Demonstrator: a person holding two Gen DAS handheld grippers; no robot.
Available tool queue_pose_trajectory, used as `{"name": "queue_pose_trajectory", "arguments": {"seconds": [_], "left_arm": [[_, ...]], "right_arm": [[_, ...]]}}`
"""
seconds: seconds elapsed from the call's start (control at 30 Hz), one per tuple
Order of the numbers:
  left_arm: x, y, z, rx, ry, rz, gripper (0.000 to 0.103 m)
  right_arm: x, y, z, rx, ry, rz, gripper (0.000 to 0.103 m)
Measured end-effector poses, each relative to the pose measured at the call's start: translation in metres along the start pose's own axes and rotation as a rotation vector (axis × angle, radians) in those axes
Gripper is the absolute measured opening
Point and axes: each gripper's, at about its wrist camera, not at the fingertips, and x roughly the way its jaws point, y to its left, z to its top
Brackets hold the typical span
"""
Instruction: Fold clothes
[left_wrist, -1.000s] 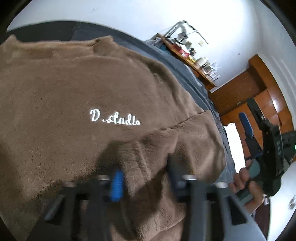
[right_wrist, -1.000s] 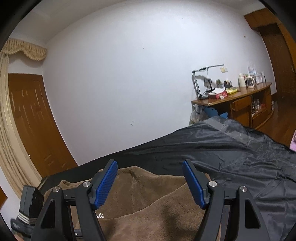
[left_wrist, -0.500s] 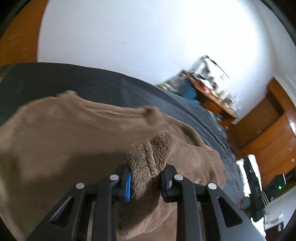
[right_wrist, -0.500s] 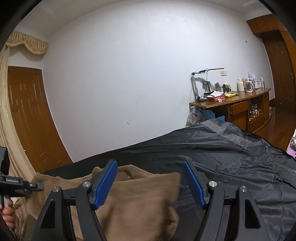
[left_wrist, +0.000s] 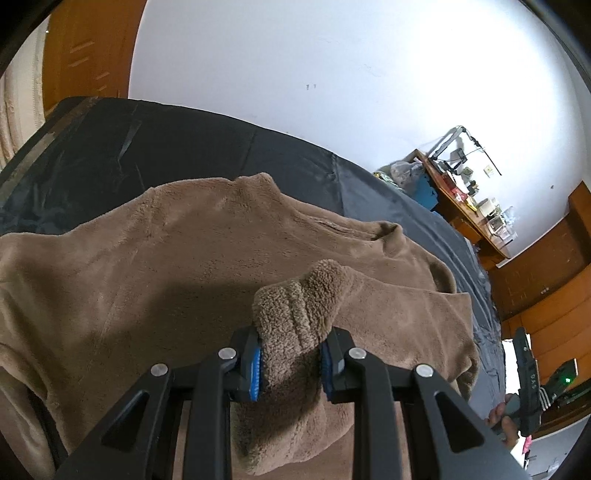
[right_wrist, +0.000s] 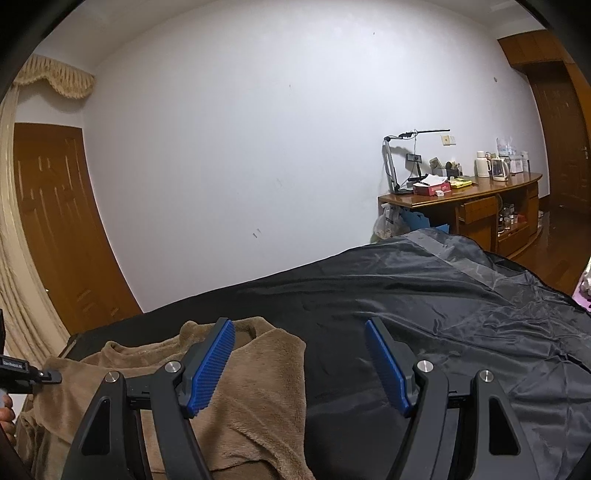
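A brown fleece sweater (left_wrist: 184, 258) lies spread on a bed under a dark cover (left_wrist: 221, 147). My left gripper (left_wrist: 291, 363) is shut on the sweater's ribbed sleeve cuff (left_wrist: 295, 306), which stands up between the blue pads above the garment's body. In the right wrist view the same sweater (right_wrist: 258, 387) lies at the lower left, and my right gripper (right_wrist: 299, 365) hovers open with nothing between its blue pads. The left gripper's tip (right_wrist: 22, 373) shows at that view's left edge. The right gripper's body (left_wrist: 528, 384), held by a hand, shows at the left view's right edge.
The dark bed cover (right_wrist: 443, 314) stretches right of the sweater. A wooden sideboard (right_wrist: 480, 206) with a lamp, kettle and boxes stands against the white wall. A wooden door (right_wrist: 55, 221) and curtain are at the left.
My left gripper closed on the sleeve cuff and lifted it up and across over the sweater's body, covering the printed lettering. The right gripper has stayed in place, open.
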Motion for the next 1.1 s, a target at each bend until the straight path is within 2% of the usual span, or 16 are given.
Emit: {"name": "queue_pose_trajectory", "arguments": {"seconds": [0.1, 0.23, 0.37, 0.43, 0.5, 0.6, 0.7, 0.87, 0.97, 1.1], "left_arm": [[-0.013, -0.007, 0.002, 0.033, -0.029, -0.028, 0.027], [-0.019, -0.004, 0.003, 0.031, -0.031, -0.006, 0.032], [-0.003, 0.018, -0.003, -0.006, 0.028, 0.08, 0.04], [0.009, 0.03, -0.008, -0.02, 0.068, 0.137, 0.055], [0.019, 0.04, -0.011, -0.036, 0.085, 0.198, 0.063], [0.028, 0.054, -0.016, -0.063, 0.095, 0.254, 0.067], [0.029, 0.055, -0.019, -0.076, 0.096, 0.227, 0.07], [0.032, 0.025, -0.025, 0.002, 0.083, 0.15, 0.079], [0.039, 0.011, -0.029, 0.047, 0.097, 0.146, 0.08], [0.041, 0.022, -0.028, -0.001, 0.101, 0.136, 0.08]], "right_arm": [[0.004, 0.001, -0.001, -0.01, 0.019, -0.013, 0.075], [0.026, 0.012, -0.01, -0.081, 0.152, -0.024, 0.077], [0.047, 0.036, -0.028, -0.243, 0.266, -0.07, 0.077], [0.056, 0.047, -0.038, -0.34, 0.309, -0.118, 0.077], [0.061, 0.05, -0.044, -0.372, 0.34, -0.13, 0.077], [0.067, 0.046, -0.047, -0.367, 0.374, -0.136, 0.077], [0.07, 0.037, -0.046, -0.329, 0.394, -0.13, 0.077], [0.069, 0.044, -0.049, -0.357, 0.401, -0.133, 0.077], [0.071, 0.045, -0.05, -0.362, 0.405, -0.135, 0.077], [0.072, 0.046, -0.048, -0.361, 0.405, -0.133, 0.077]]}}
